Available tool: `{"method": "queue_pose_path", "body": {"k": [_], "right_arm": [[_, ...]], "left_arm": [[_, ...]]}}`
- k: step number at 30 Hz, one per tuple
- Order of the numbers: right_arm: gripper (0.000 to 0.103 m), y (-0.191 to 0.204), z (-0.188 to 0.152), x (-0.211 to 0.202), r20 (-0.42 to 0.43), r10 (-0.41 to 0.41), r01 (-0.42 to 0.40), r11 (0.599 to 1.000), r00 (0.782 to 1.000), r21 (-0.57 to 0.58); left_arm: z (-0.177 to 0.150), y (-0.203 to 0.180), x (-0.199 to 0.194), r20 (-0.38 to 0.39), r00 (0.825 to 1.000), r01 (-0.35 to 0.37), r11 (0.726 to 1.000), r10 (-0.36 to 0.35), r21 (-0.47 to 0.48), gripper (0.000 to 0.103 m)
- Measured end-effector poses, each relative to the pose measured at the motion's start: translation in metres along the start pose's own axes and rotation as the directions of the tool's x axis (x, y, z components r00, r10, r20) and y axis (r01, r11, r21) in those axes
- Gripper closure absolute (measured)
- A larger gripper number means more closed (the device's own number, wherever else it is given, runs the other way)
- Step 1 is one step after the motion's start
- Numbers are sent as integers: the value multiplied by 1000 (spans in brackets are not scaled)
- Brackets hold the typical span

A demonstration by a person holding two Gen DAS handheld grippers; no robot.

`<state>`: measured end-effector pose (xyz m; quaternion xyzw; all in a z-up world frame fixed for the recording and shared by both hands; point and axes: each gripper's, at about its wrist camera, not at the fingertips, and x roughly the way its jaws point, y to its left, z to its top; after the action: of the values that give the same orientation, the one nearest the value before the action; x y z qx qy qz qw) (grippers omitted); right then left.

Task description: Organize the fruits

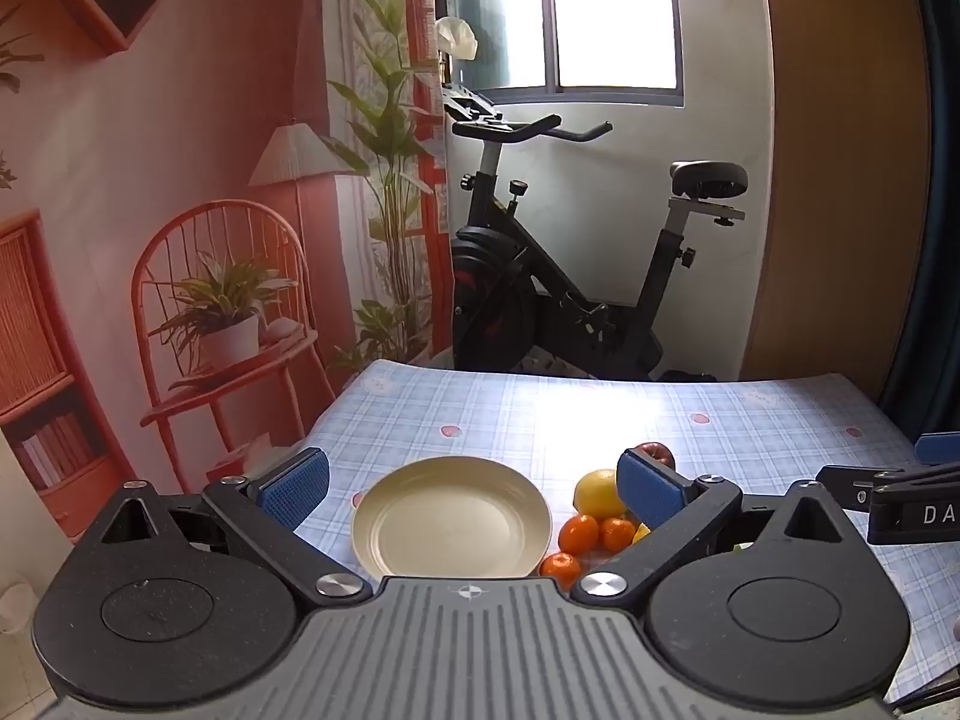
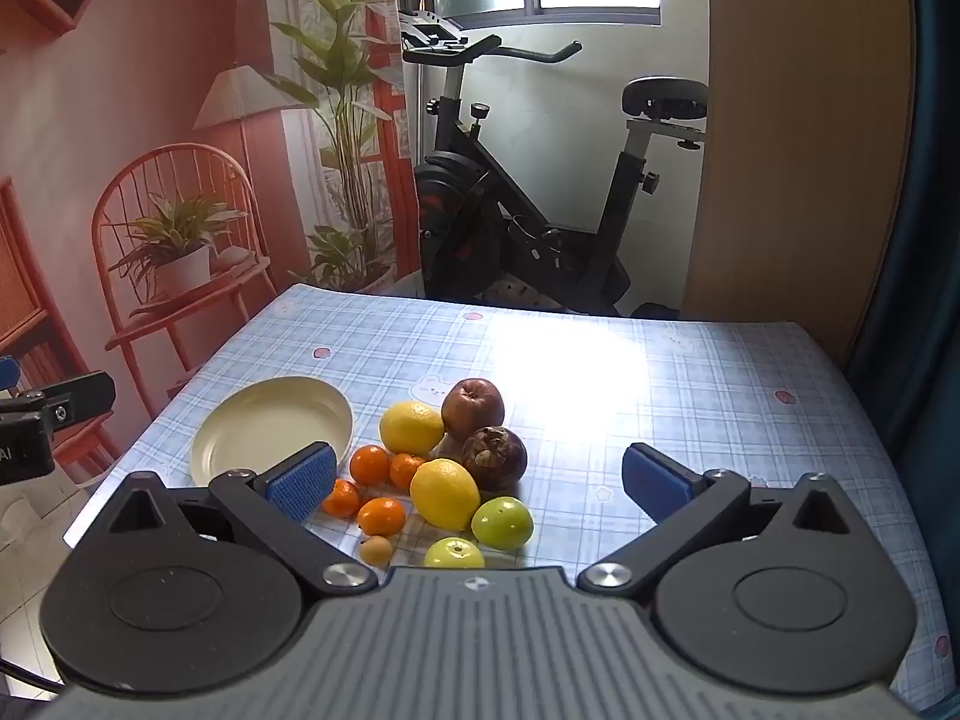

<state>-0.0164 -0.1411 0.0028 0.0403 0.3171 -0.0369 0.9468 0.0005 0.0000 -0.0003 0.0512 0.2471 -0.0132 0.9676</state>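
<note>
A black exercise bike (image 1: 564, 276) stands beyond the checked tablecloth (image 2: 660, 372), below a window (image 1: 600, 18).

— What fruit is out, taking the cream plate (image 2: 240, 429) as the mark?

— The plate lies flat and bare. Just to its right the fruit sits in one loose cluster. Nearest its rim are four small oranges (image 2: 369, 464), close together. Beyond them, level with the plate's far edge, a lemon (image 2: 411, 427) lies beside a dark red apple (image 2: 473, 401).

— And further right?

— A brown mangosteen (image 2: 494, 458) stands in front of the apple, touching a second, larger lemon (image 2: 444, 493). Nearer the camera are two green apples (image 2: 502, 522) and, left of them, a tiny tan fruit (image 2: 375, 551).
</note>
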Motion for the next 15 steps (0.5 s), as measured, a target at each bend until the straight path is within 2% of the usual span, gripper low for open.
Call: {"method": "queue_pose_path", "body": {"k": [6,7,15], "right_arm": [[0,0,-4,0,31,-1,2,1000,1000,-3],[0,-1,-3,-1,26,-2,2,1000,1000,2],[0,-2,-1,-4,33,-12,12,1000,999,0]], "left_arm": [[3,1,9,-23,999,27,1000,-27,4,0],[1,6,7,1,1000,23,1000,-23,-17,0],[1,0,0,19,1000,13,1000,-12,-17,0]]}}
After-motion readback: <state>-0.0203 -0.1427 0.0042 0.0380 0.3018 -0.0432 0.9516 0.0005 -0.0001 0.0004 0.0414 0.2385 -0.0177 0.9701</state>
